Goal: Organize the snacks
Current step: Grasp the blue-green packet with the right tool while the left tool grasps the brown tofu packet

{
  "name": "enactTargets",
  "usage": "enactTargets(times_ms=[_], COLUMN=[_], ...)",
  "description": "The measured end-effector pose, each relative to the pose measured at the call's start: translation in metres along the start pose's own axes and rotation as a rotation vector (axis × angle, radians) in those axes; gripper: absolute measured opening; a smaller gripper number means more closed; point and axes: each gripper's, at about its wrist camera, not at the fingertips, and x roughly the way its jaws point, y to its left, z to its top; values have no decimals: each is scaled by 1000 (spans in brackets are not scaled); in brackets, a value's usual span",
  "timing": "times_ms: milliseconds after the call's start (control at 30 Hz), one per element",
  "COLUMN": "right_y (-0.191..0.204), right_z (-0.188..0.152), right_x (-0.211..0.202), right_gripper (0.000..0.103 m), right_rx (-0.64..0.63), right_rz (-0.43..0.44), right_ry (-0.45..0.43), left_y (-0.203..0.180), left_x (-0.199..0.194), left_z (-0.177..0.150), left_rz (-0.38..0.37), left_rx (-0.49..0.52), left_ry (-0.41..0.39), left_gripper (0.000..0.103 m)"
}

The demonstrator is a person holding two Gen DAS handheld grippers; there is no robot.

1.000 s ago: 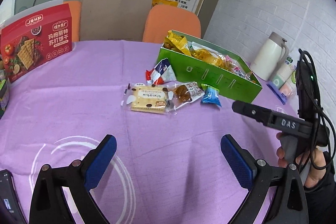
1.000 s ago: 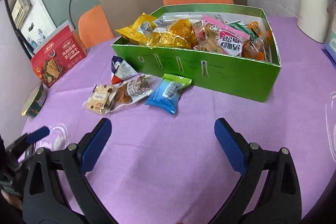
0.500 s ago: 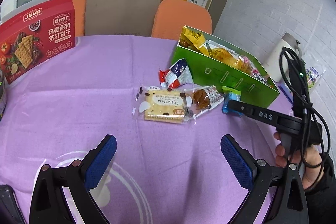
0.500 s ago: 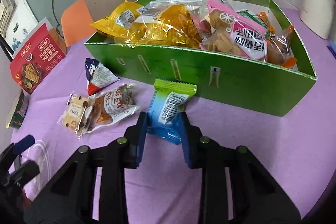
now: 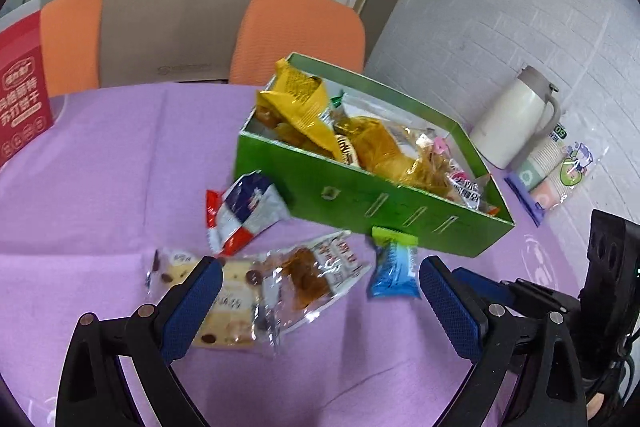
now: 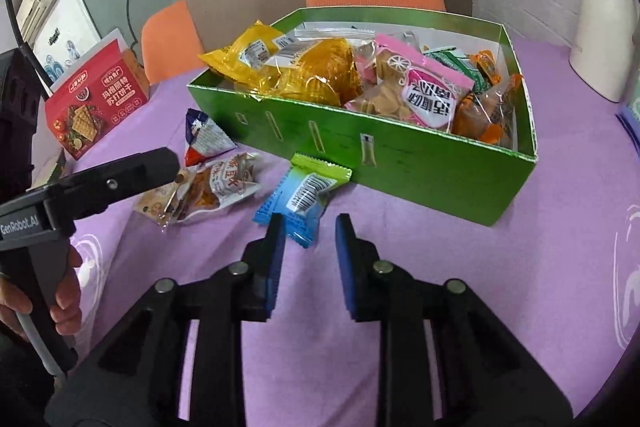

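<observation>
Several loose snacks lie on the purple cloth in front of a green box (image 5: 400, 205) (image 6: 420, 163) full of packets. They are a cracker packet (image 5: 228, 301), a brown-filled clear packet (image 5: 316, 271) (image 6: 218, 187), a red, white and blue pouch (image 5: 244, 211) (image 6: 204, 137) and a blue-and-green packet (image 5: 394, 263) (image 6: 304, 193). My left gripper (image 5: 320, 307) hangs wide open just above the cracker and brown packets. My right gripper (image 6: 310, 239) has its fingers close together, with the blue packet's near corner just between the tips. Cloth shows beside the right pad.
A red cracker carton (image 6: 96, 103) stands at the table's left. A cream thermos (image 5: 516, 119) and a sleeve of paper cups (image 5: 556, 163) stand to the right of the box. Two orange chairs (image 5: 298, 31) and a brown paper bag (image 5: 176, 19) are behind the table.
My left gripper has moved forward and now hangs over the loose snacks. My right gripper went from wide open to narrow at the blue packet and has since drawn back slightly.
</observation>
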Motion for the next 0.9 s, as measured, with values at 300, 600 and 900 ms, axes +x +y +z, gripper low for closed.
enactTargets(times_ms=[300,600,900], right_y=[15,-10,-33], right_z=[13,-5,-13], right_x=[42,12,-19], right_gripper=[48,32,32], right_rx=[40,-9,-9], right_rz=[-13,-3,-14], right_ry=[23,38,-2], left_y=[1,-15,-26], left_x=[0,28,49], left_z=[12,10,-3], left_rz=[25,-38,-22], left_rx=[22,129,127], left_ry=[-1,81,170], left_gripper=[87,86,86])
